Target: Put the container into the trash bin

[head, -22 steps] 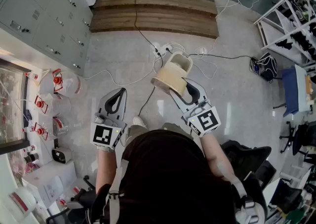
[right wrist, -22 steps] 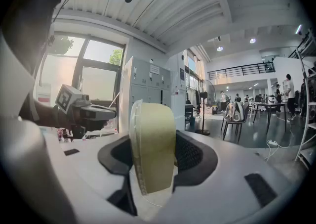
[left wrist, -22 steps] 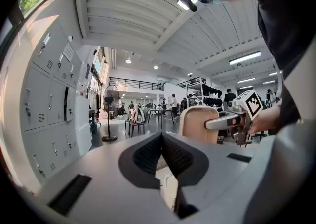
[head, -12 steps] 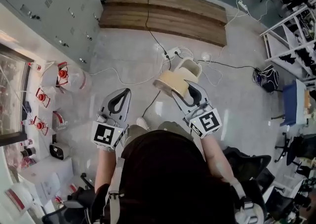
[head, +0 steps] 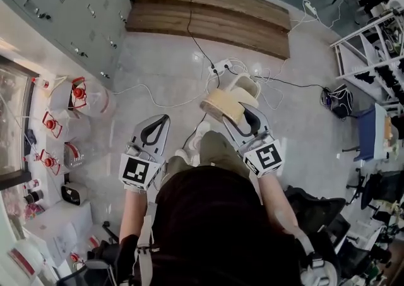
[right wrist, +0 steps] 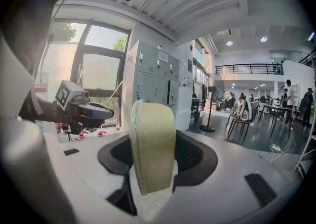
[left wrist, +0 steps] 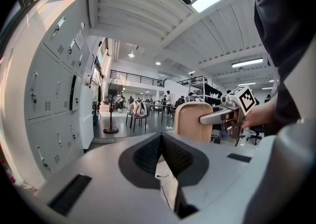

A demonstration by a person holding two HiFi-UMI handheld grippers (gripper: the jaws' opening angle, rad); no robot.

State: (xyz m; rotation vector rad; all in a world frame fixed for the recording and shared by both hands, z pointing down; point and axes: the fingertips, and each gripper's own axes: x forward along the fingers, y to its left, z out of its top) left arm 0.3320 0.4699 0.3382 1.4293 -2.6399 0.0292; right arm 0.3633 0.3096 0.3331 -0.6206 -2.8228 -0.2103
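The container (head: pixel 222 105) is a beige tub with a clear lid, lying on its side in the air. My right gripper (head: pixel 235 113) is shut on it; in the right gripper view the container (right wrist: pixel 154 144) fills the gap between the pads. The left gripper view shows the container (left wrist: pixel 190 124) upright, gripped by my right gripper (left wrist: pixel 217 116). My left gripper (head: pixel 153 132) is held level to the left, shut with nothing in it; its pads (left wrist: pixel 170 151) meet at the tips. A white open-topped tub (head: pixel 244 86) shows just beyond the container; I cannot tell whether it is the bin.
Grey lockers (head: pixel 69 7) line the left side and wooden boards (head: pixel 208 16) lie ahead. A power strip with cables (head: pixel 221 65) crosses the floor. Red-capped jugs (head: pixel 79 98) stand at left, metal shelving (head: pixel 379 32) at right. The person's leg and shoe (head: pixel 202 143) are between the grippers.
The person has stepped forward and a leg and shoe have swung in between the grippers. Both grippers keep their pose and the container stays in the right one.
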